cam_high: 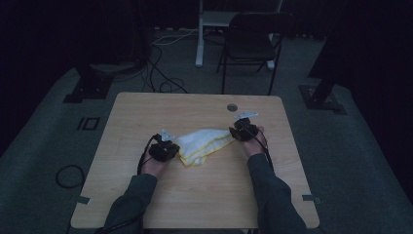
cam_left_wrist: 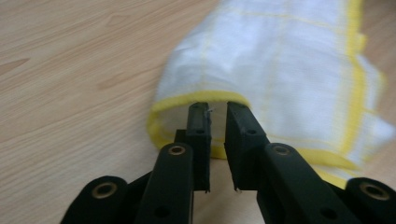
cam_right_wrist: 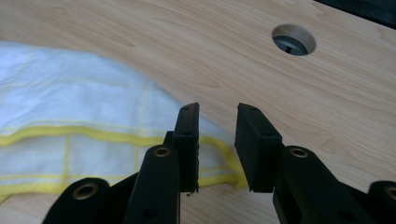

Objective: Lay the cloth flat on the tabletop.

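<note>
Mid-frame in the high view, a white cloth with yellow border (cam_high: 202, 145) lies bunched on the wooden worktop (cam_high: 195, 195), stretched between the two tools. Left tool (cam_high: 163, 148) sits at the cloth's lower-left end; right tool (cam_high: 244, 130) at its upper-right end, just below a round cable hole (cam_high: 232, 107) in the worktop.

Left gripper view: the left tool (cam_left_wrist: 217, 109) has jaws nearly together, a narrow gap between them, tips at the yellow hem of the cloth (cam_left_wrist: 280, 70), which fills the upper right of the frame. Whether the hem is pinched, cannot tell.

Right gripper view: the right tool (cam_right_wrist: 217, 114) has jaws apart, a clear gap. The cloth (cam_right_wrist: 70, 107) lies to the left of the frame, its yellow-edged corner running under the left jaw and ending in the gap. Cable hole (cam_right_wrist: 293, 40) at upper right, well apart from the cloth.
</note>
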